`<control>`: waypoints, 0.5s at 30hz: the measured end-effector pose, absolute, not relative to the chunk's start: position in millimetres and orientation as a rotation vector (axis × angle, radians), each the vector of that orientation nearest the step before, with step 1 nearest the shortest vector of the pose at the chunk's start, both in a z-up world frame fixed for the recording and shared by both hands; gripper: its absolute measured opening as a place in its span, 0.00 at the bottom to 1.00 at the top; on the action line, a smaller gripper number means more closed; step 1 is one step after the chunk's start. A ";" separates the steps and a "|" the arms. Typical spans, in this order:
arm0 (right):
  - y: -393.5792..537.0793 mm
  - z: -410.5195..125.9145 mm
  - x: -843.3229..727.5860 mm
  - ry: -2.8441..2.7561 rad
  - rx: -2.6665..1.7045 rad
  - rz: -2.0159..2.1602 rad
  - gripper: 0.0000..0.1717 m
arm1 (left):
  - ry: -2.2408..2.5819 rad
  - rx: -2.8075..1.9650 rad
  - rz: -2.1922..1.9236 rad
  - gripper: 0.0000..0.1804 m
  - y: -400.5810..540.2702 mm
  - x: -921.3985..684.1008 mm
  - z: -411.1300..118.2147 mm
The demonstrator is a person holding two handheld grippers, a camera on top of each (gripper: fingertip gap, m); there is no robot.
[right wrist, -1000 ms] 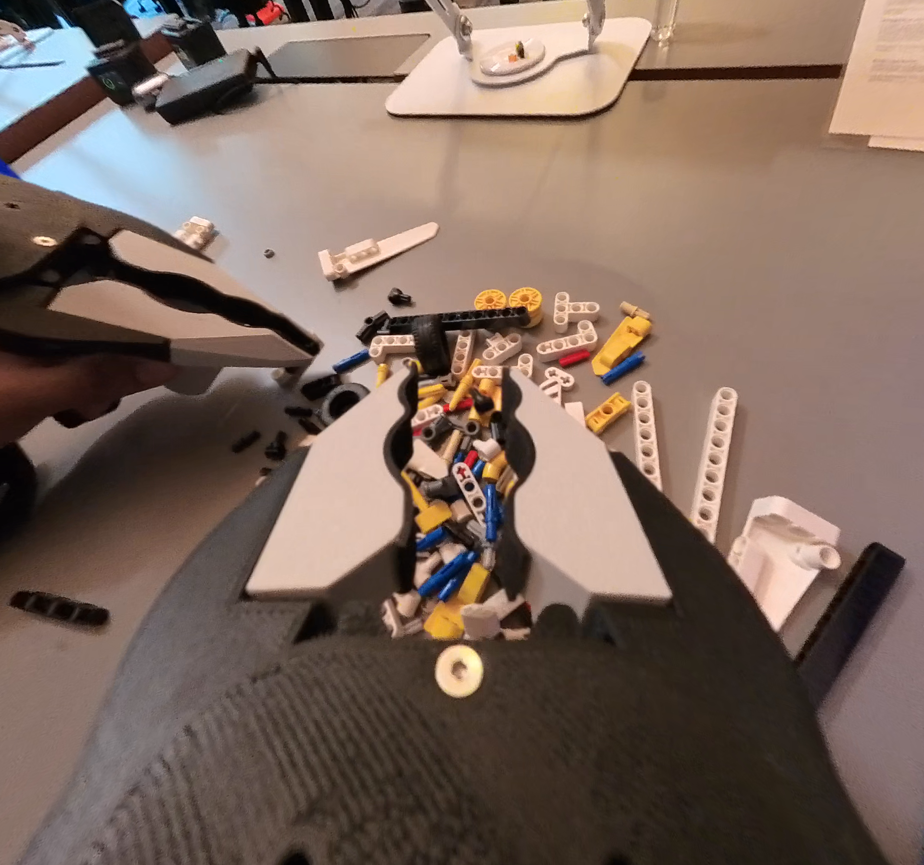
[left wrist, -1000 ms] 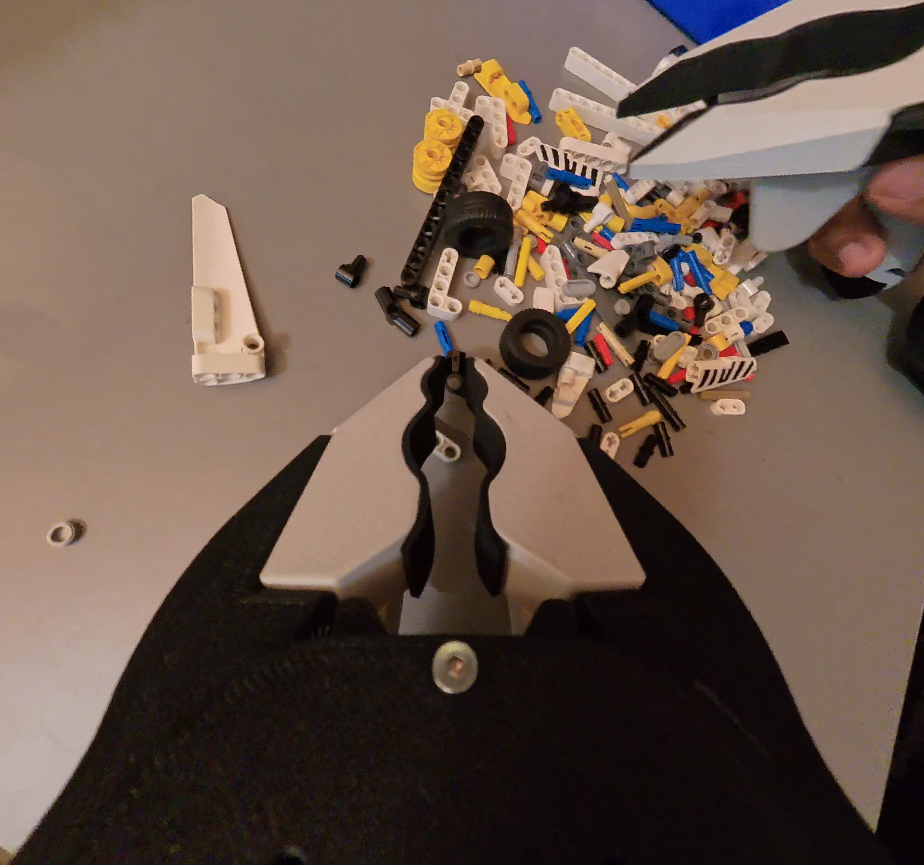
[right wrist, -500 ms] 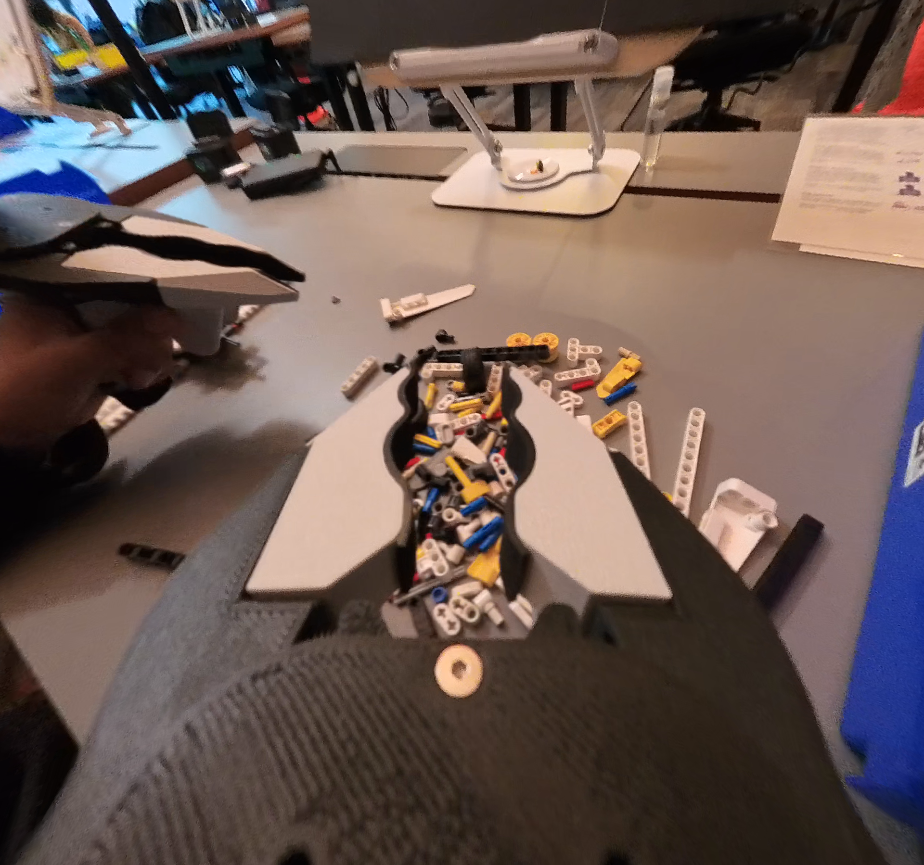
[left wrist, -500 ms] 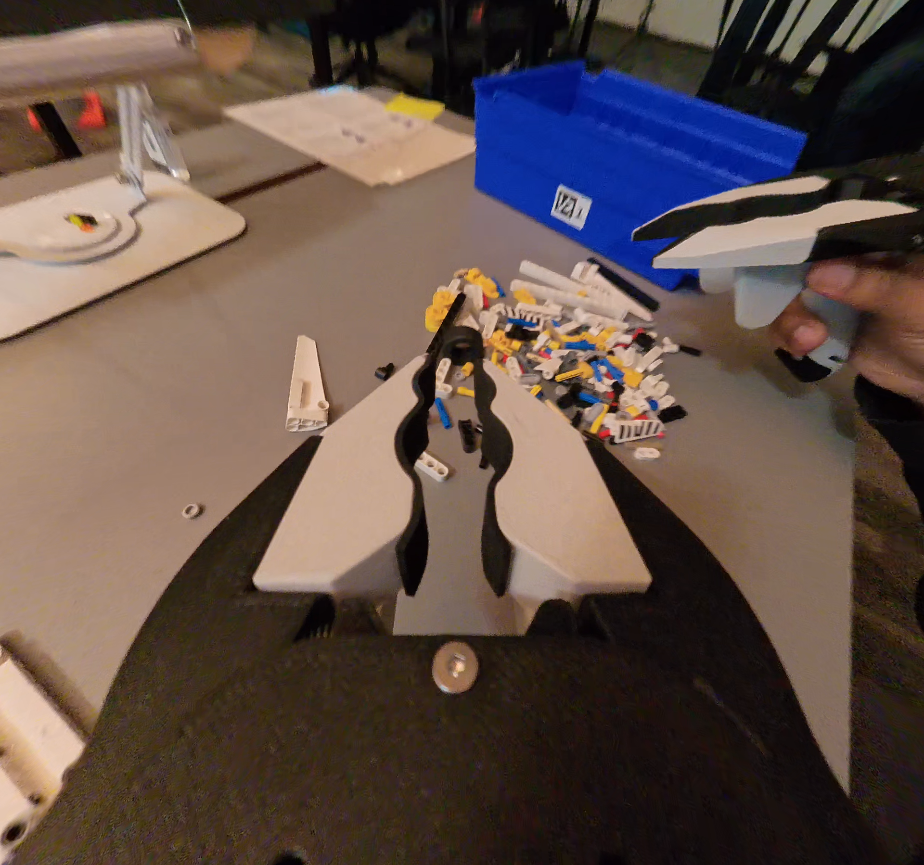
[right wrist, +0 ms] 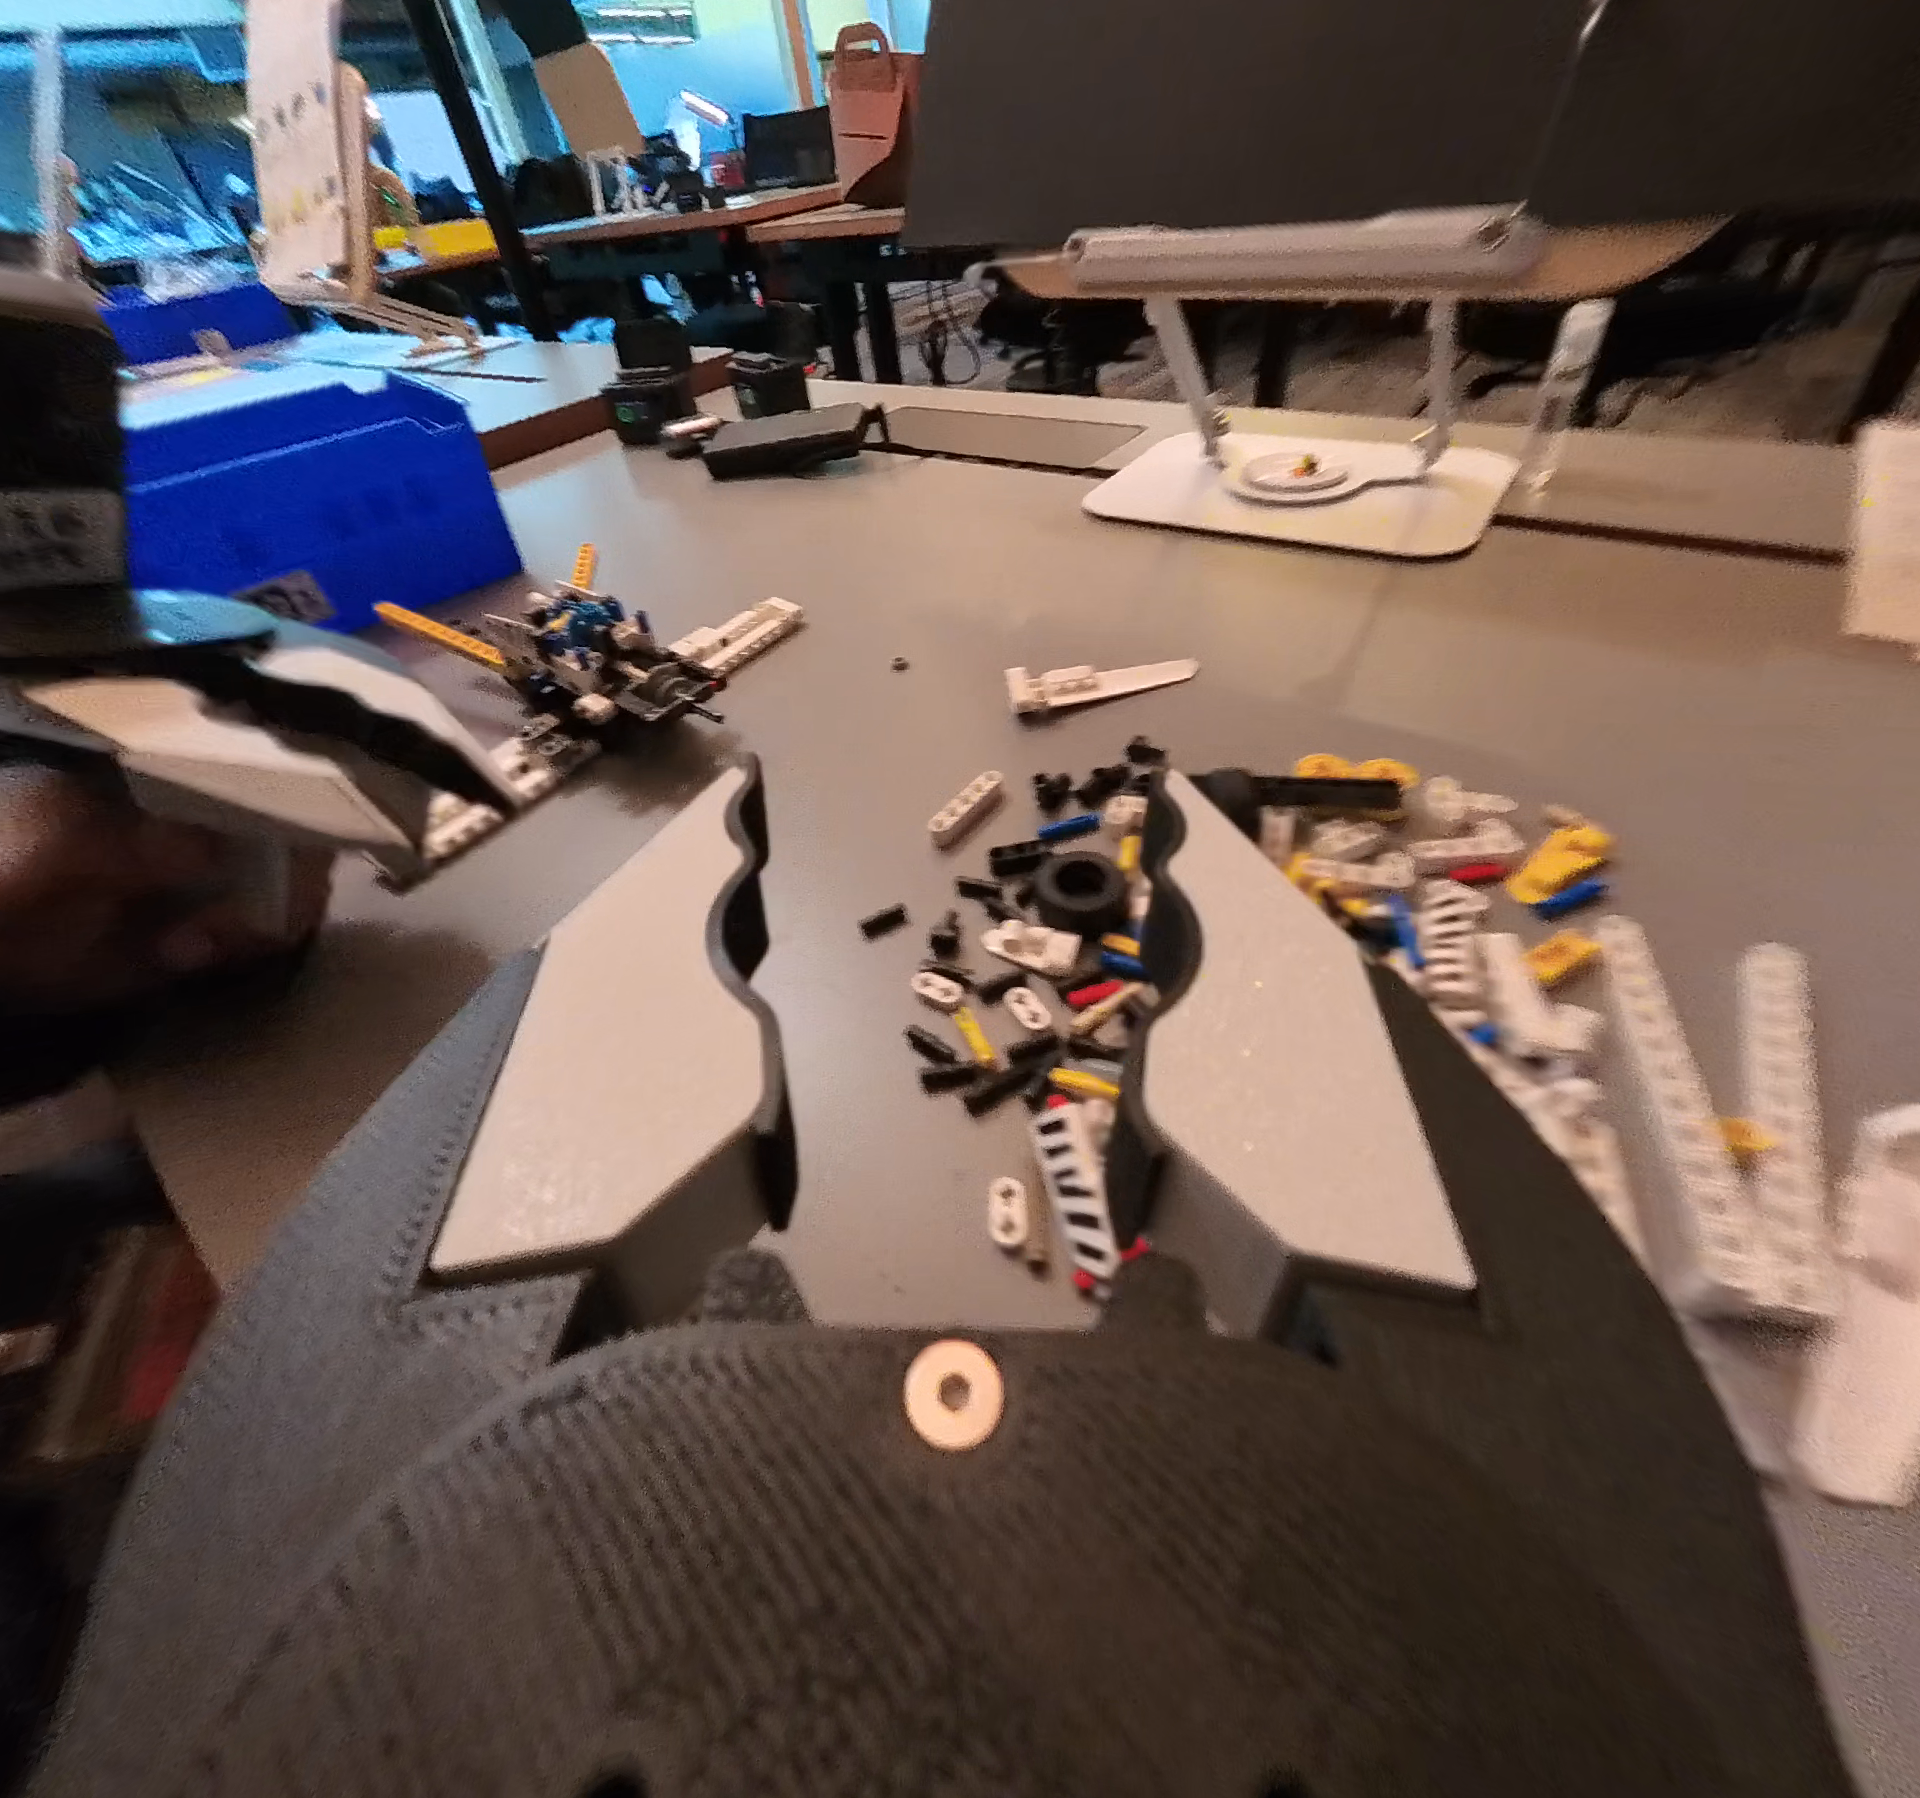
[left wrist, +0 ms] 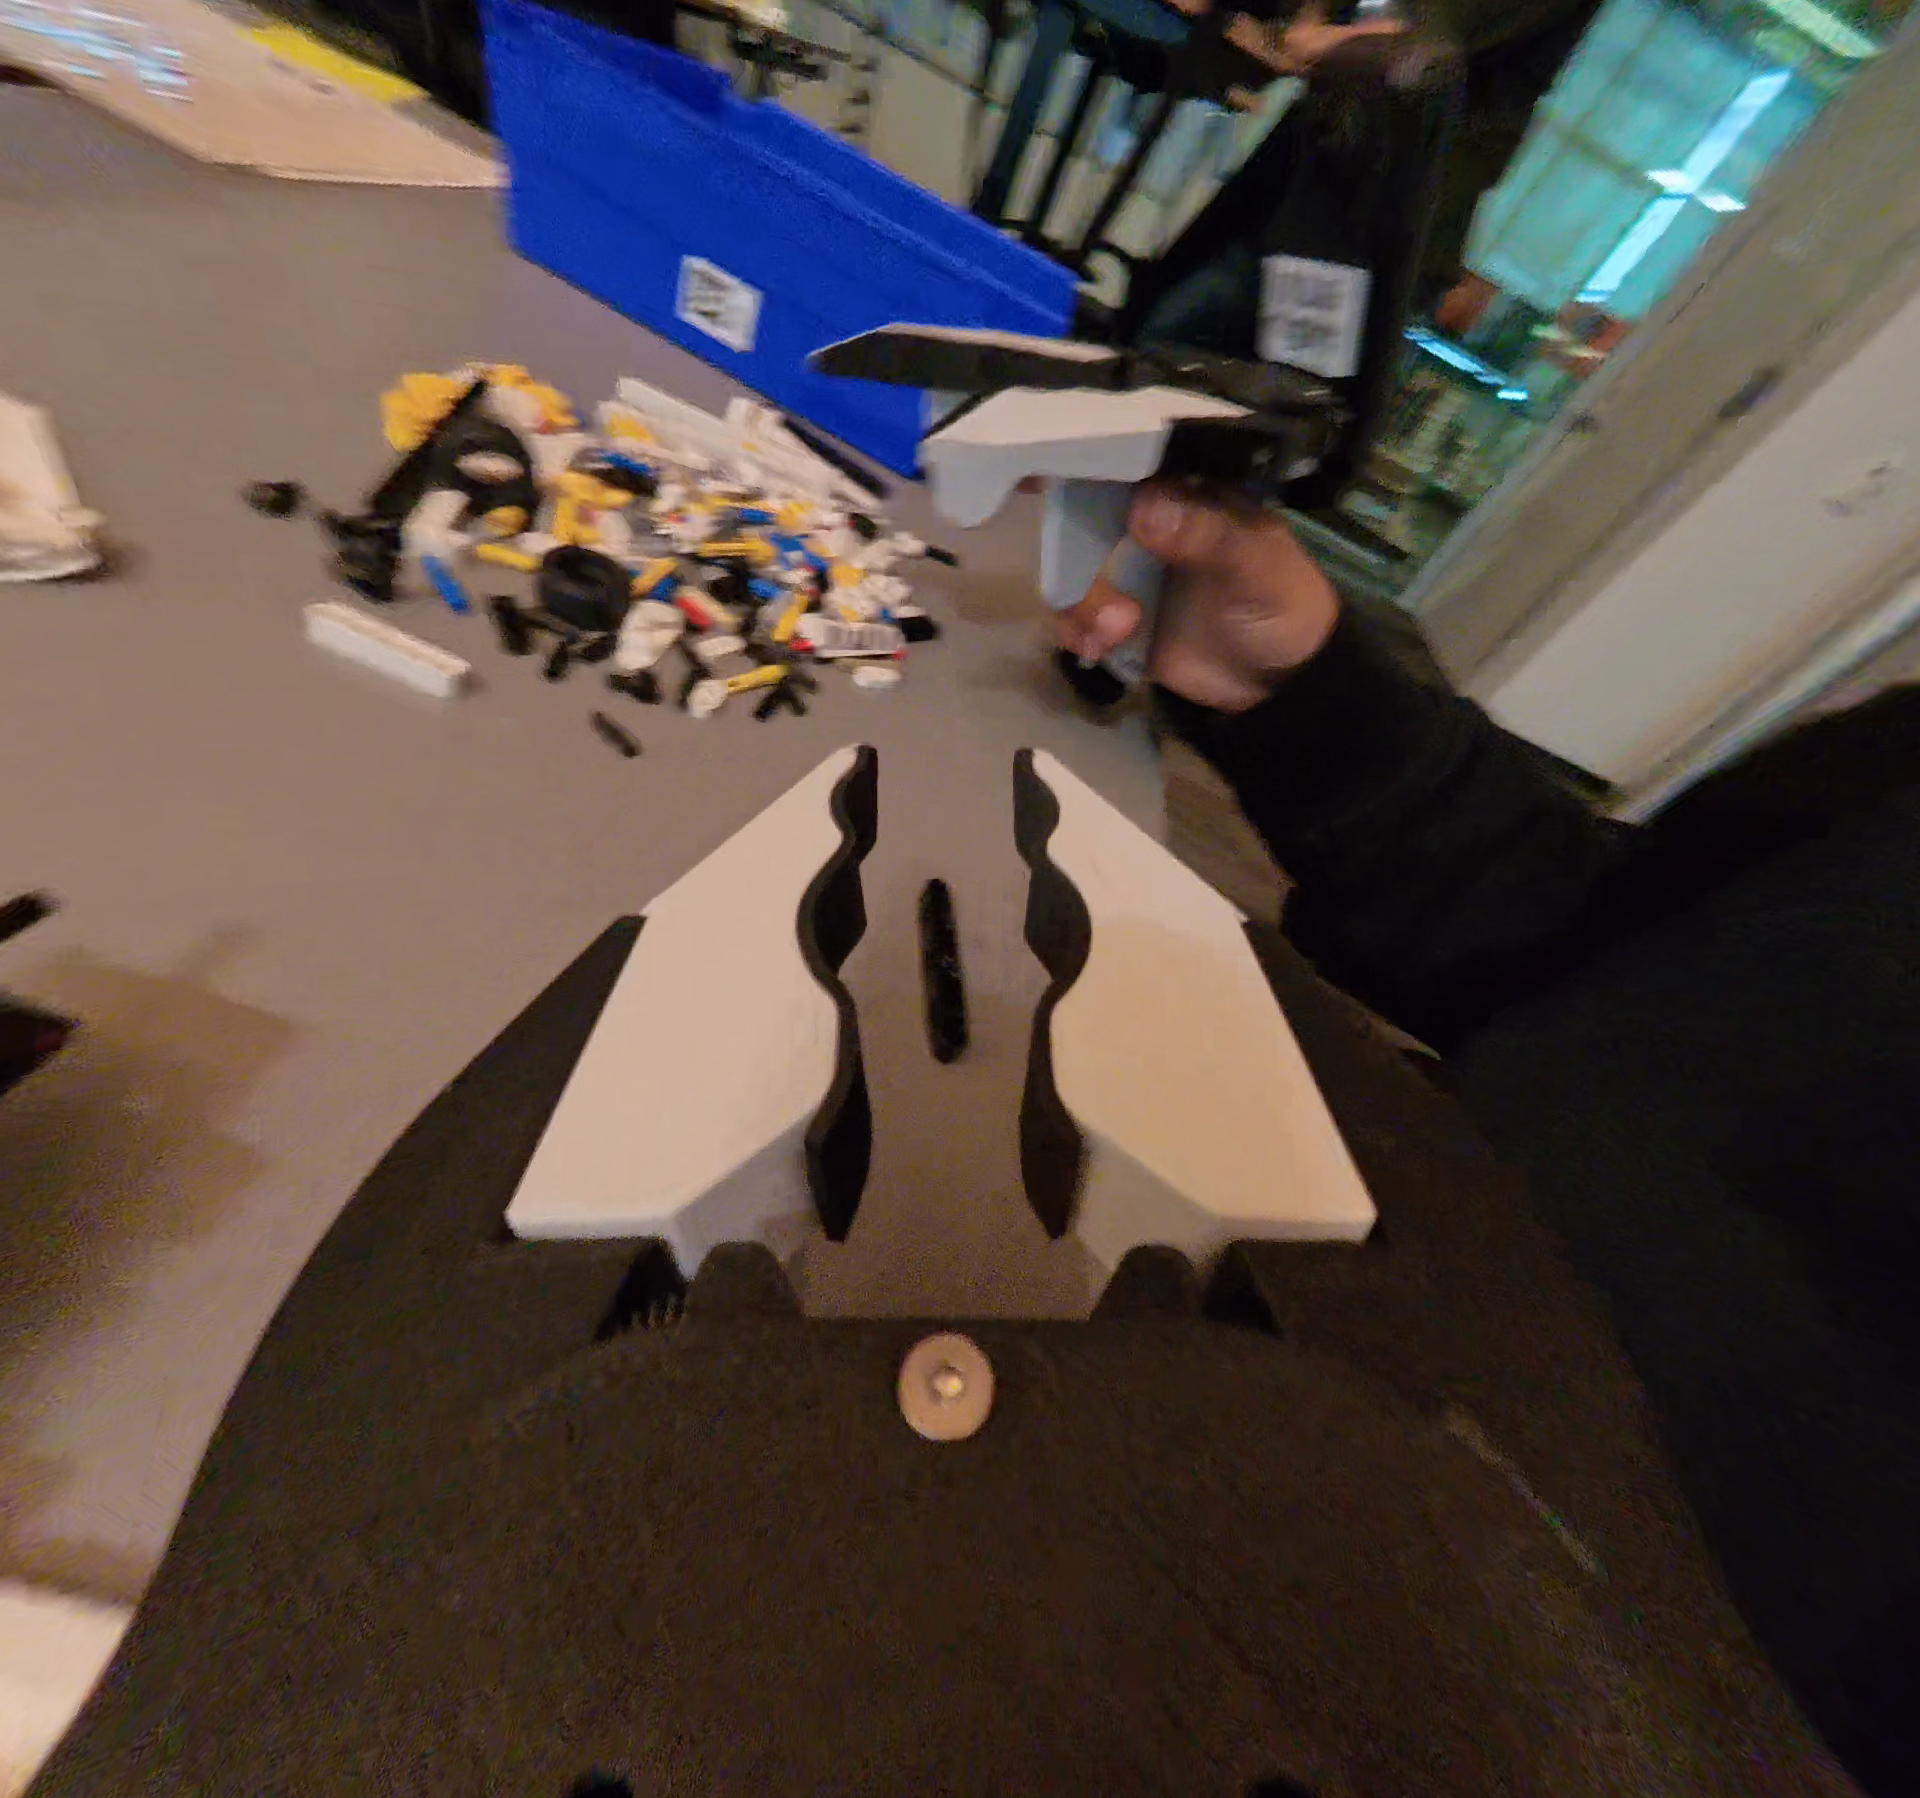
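Hovering gripper above brick pile

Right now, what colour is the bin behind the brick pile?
Blue bin, clearest in the left wrist view.

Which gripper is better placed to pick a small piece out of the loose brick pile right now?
Right, most likely. The right gripper hangs over the brick pile, fingers wide apart with loose pieces showing between them. The left gripper is open too, but over bare table short of the pile, with only a black piece between its fingers.
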State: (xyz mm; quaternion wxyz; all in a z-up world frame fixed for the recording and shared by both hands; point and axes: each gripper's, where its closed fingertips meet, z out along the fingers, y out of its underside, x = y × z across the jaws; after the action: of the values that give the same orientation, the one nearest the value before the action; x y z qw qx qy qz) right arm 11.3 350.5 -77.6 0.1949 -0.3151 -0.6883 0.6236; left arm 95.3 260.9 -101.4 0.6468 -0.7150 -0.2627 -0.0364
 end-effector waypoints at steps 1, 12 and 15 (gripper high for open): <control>342.9 -84.2 13.4 -1.958 -0.902 1.760 0.42 | -0.558 -1.606 -0.104 0.15 262.9 100.4 -96.8; 314.7 -101.5 37.8 -2.017 -0.743 1.617 0.24 | -0.463 -1.545 0.069 0.13 251.2 110.7 -79.9; 313.7 -103.7 37.3 -2.042 -0.758 1.628 0.24 | -0.444 -1.599 0.141 0.13 255.6 113.6 -83.9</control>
State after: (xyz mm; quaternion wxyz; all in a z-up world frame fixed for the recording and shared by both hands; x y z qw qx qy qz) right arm 37.3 313.7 -103.7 0.2097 -0.2725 -0.7342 0.5854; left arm 113.6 255.6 -83.9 0.6727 -0.7103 -0.1973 0.0624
